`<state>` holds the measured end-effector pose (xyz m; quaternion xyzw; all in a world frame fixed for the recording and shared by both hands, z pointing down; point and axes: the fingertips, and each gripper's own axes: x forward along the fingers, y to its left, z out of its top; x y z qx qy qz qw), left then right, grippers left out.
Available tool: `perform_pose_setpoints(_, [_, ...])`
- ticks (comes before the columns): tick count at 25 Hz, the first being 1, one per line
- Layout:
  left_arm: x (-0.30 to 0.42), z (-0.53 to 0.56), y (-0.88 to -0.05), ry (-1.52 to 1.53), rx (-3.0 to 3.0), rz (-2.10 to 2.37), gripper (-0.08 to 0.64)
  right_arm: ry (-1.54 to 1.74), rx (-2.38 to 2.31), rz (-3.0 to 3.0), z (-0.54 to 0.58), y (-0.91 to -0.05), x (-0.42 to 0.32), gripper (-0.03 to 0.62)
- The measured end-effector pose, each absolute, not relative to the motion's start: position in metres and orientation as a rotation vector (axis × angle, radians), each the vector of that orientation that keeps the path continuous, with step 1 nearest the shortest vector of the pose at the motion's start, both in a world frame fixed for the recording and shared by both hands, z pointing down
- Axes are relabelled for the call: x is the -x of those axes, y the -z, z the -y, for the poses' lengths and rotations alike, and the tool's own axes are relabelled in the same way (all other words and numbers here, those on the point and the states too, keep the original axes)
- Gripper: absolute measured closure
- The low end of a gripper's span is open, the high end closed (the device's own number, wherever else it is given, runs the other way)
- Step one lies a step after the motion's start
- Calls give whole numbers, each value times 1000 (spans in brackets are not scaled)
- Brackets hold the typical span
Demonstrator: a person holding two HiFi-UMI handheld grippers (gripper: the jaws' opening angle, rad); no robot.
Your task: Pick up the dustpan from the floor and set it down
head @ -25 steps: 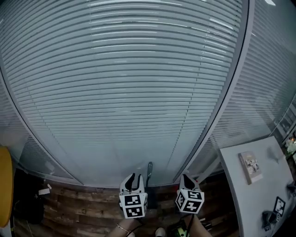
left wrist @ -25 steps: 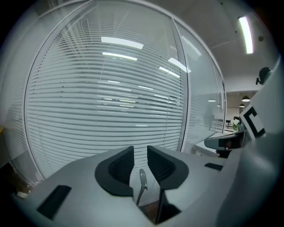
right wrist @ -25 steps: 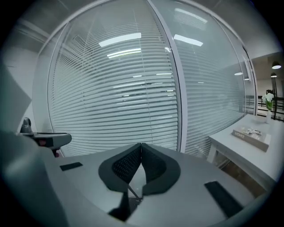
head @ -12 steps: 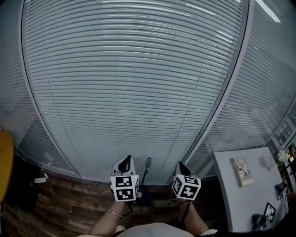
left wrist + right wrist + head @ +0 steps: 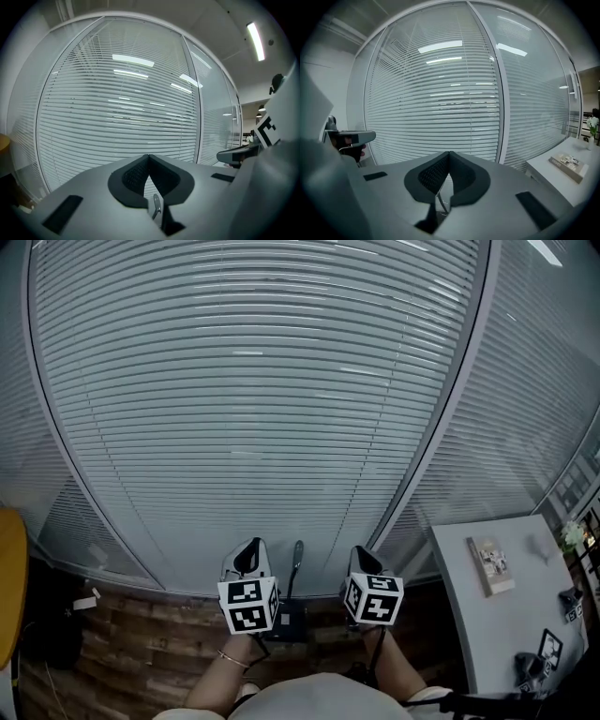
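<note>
Two grippers held side by side, pointing at the blinds.
The left gripper and right gripper each have their jaws pressed together, holding nothing. The dustpan stands on the wood floor below and between them, against the far blinds, handle up.

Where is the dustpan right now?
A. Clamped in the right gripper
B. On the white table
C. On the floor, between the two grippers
C: in the head view the dustpan stands on the floor between the left gripper and right gripper, both shut on nothing.
</note>
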<state>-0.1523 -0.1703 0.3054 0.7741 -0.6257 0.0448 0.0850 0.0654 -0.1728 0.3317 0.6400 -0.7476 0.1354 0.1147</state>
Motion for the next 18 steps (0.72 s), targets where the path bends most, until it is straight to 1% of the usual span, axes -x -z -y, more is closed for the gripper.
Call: perform_pose_setpoints(18, [151,156,-313,-204,-2306,1843,543,-411,-1834,2224,158,-331,-58,560])
